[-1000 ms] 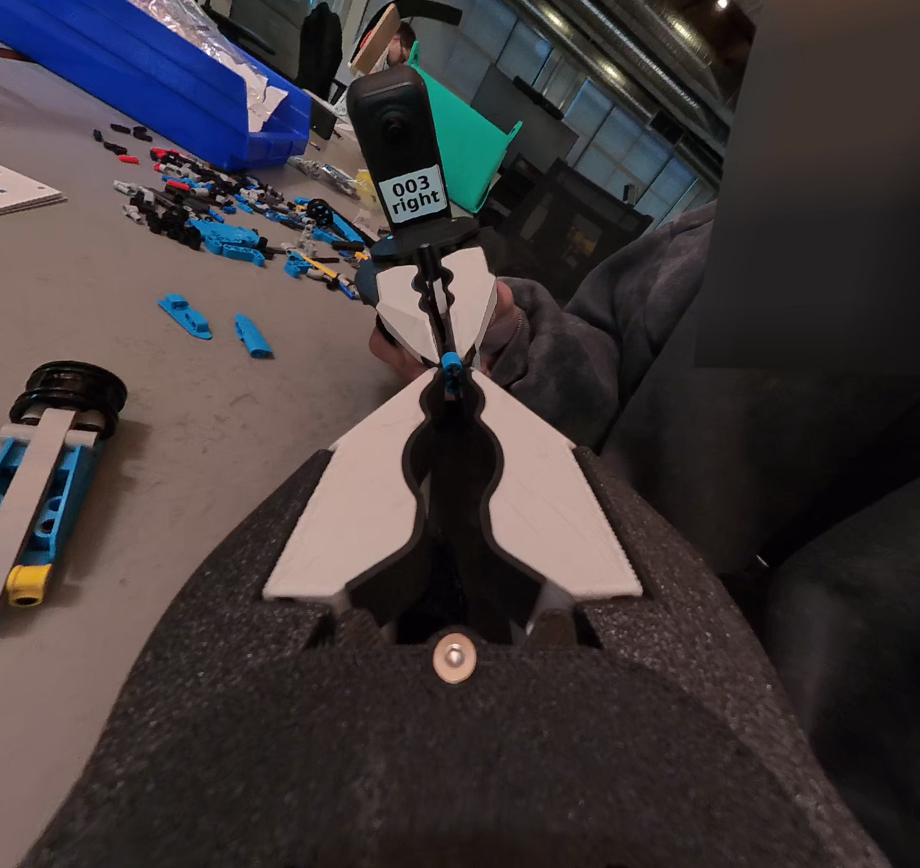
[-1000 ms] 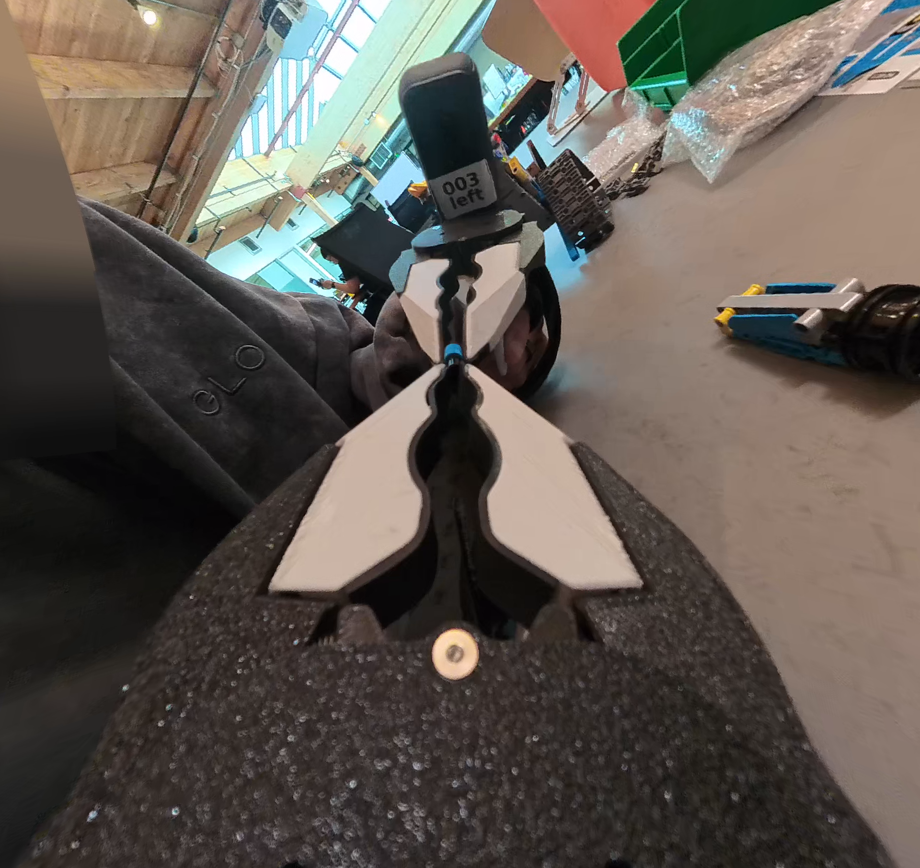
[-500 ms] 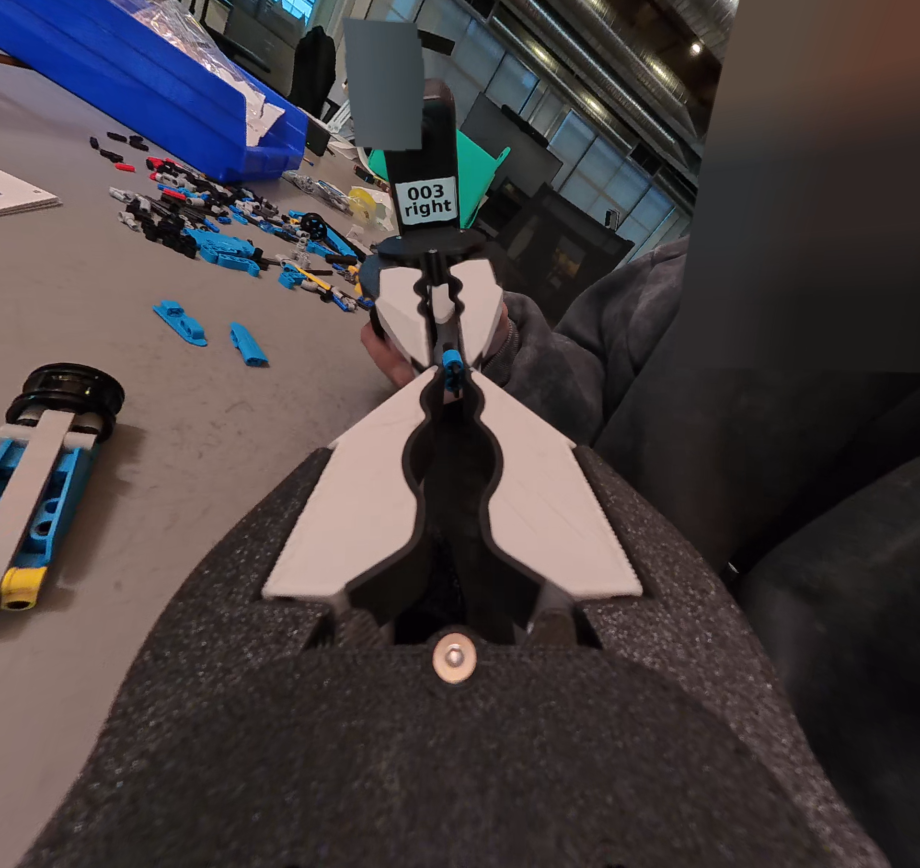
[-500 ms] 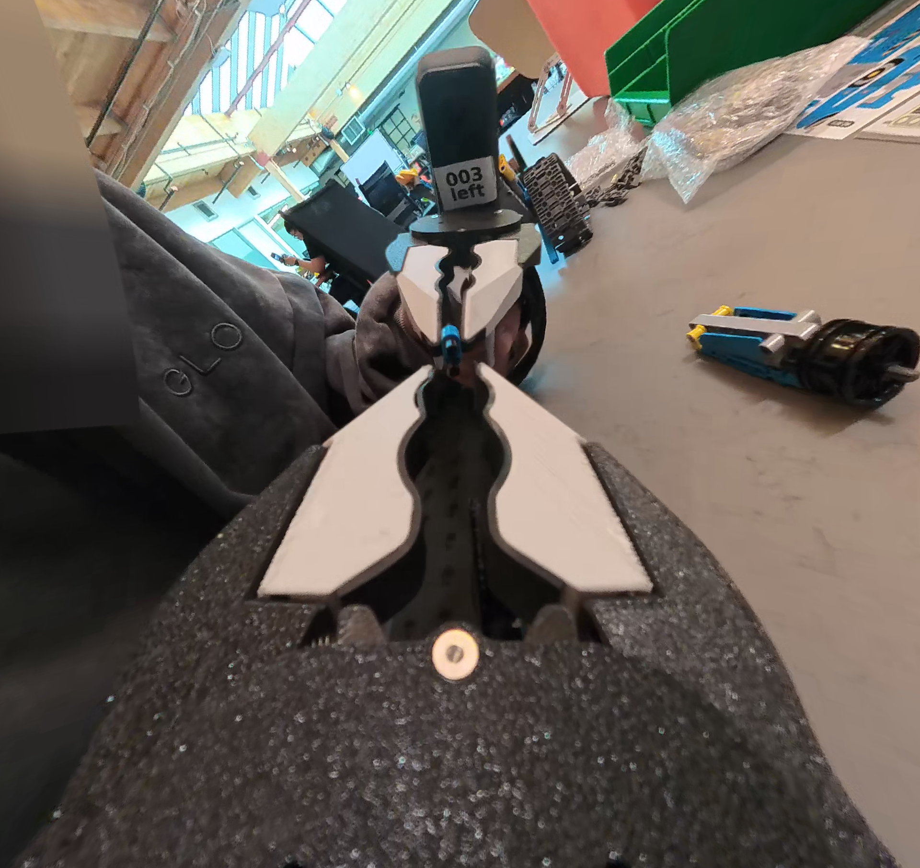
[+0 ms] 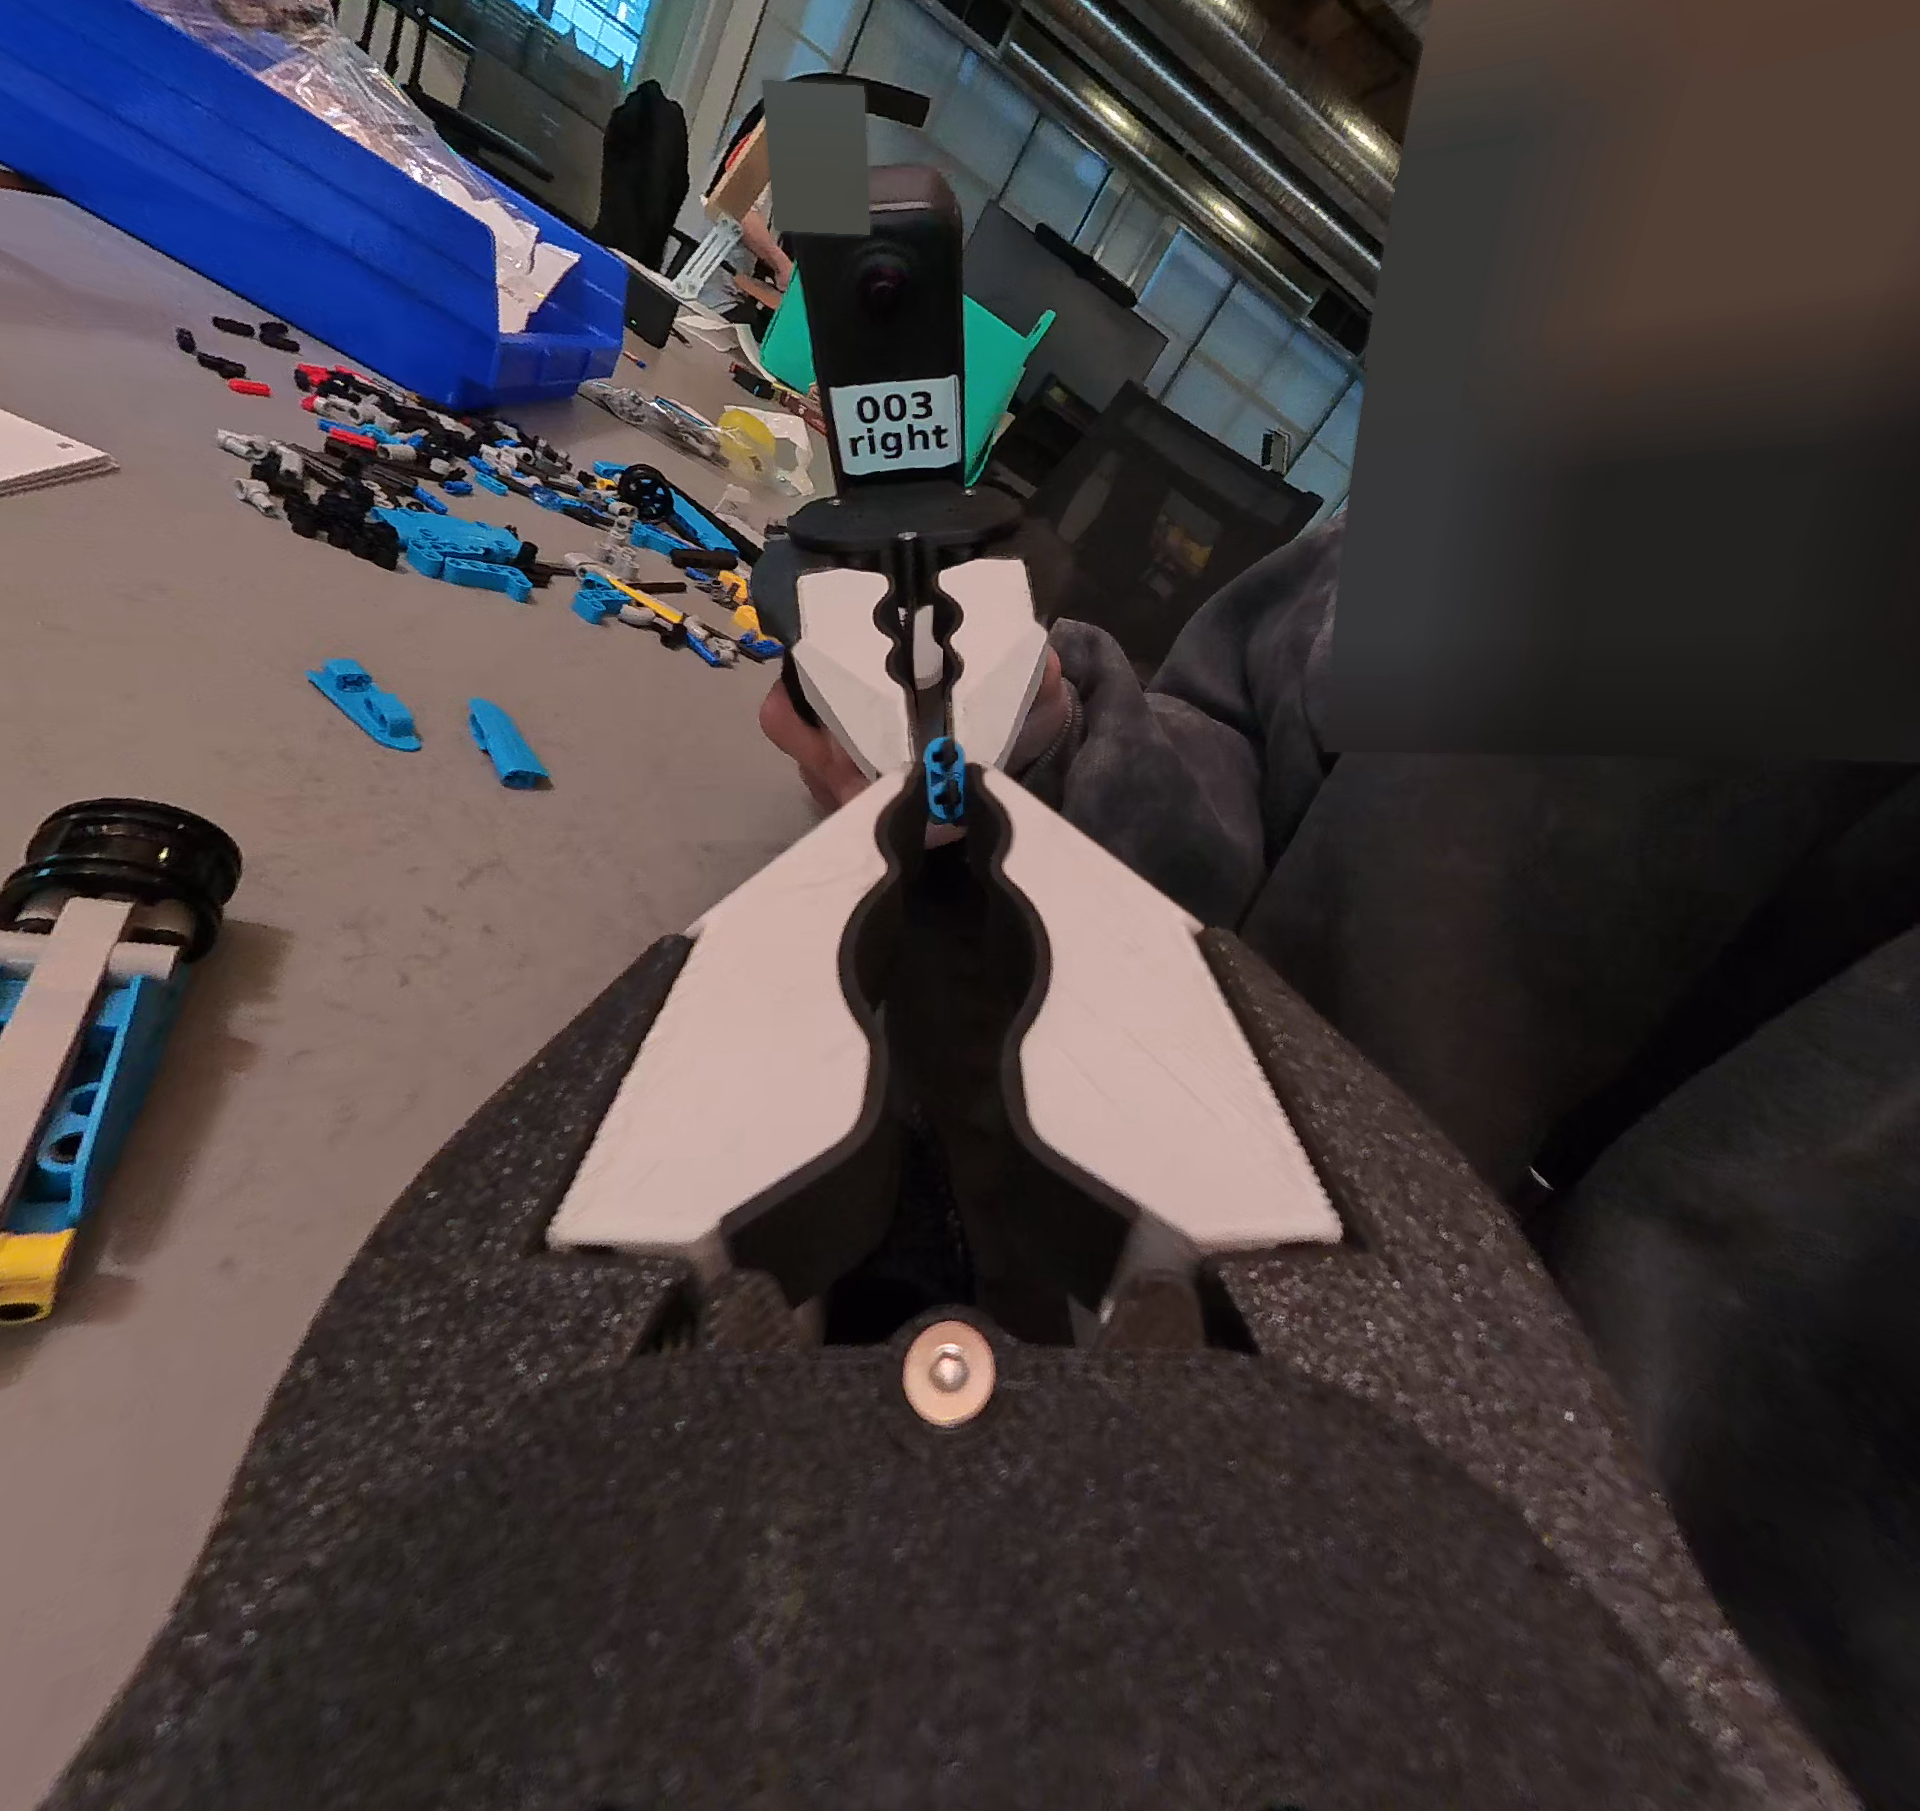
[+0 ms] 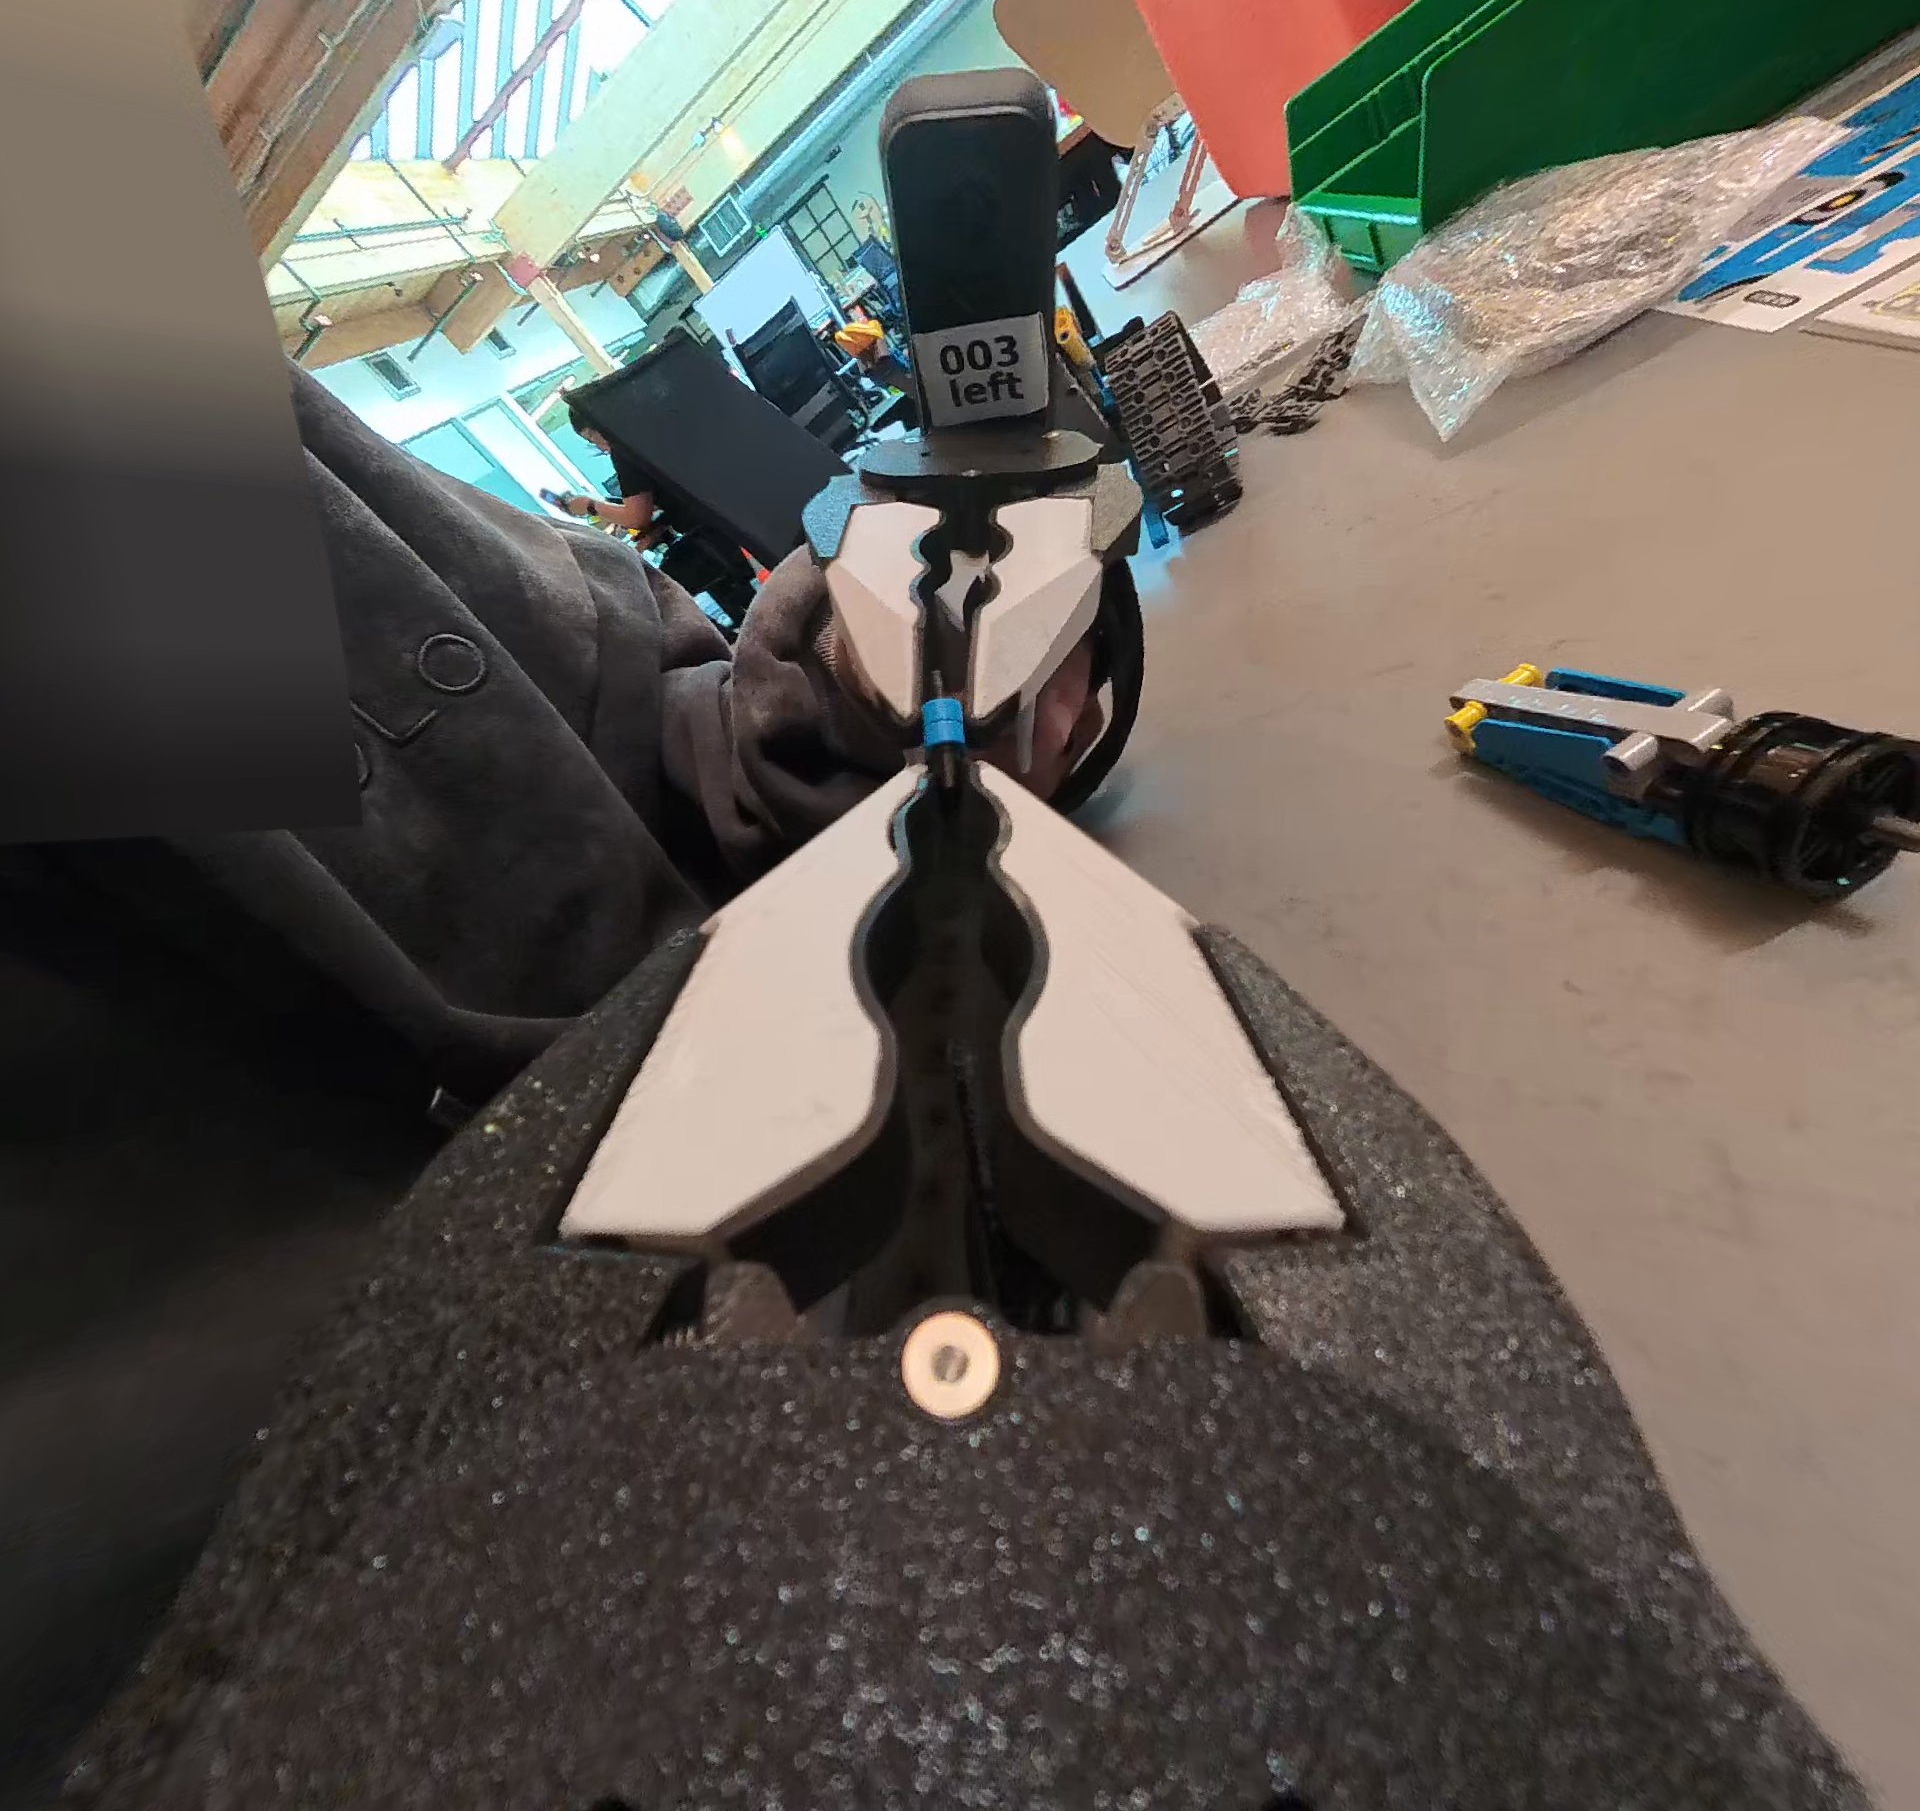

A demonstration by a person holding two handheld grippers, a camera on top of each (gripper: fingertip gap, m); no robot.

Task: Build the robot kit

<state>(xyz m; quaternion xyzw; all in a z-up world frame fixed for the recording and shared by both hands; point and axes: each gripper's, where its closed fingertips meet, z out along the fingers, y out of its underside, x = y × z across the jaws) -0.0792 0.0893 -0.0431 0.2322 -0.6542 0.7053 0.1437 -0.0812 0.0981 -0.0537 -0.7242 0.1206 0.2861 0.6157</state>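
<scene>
Counter (image 5: 436, 888): grey, lying under everything — it is filling the left of the left wrist view and the right of the right wrist view.
Blue bin (image 5: 260, 192): sitting far left on the counter, with clear plastic wrap lying in it.
Green bin (image 6: 1621, 47): standing far right in the right wrist view, with crumpled clear bags (image 6: 1558, 244) lying just near of it.
Left hand-held gripper (image 5: 940, 805): its jaws are closed, pinching the near end of a small blue connector (image 5: 943, 774) at the tips.
Right hand-held gripper (image 6: 943, 774): pointing tip to tip at the left one, jaws closed on a thin black axle (image 6: 948, 769) that is running into the blue connector.
Wheel assembly (image 6: 1704, 774): a blue and grey beam frame with yellow pins and a black wheel, lying flat on the counter, well apart from both grippers — right of them in the right wrist view.
Loose parts (image 5: 468, 504): a scatter of blue, black, grey and red pieces spreading far left, near the blue bin.
Two blue panels (image 5: 364, 707): lying side by side, between the scatter and the wheel assembly.
Blue connector, place: hanging above the counter's near edge, between the two sets of tips.
</scene>
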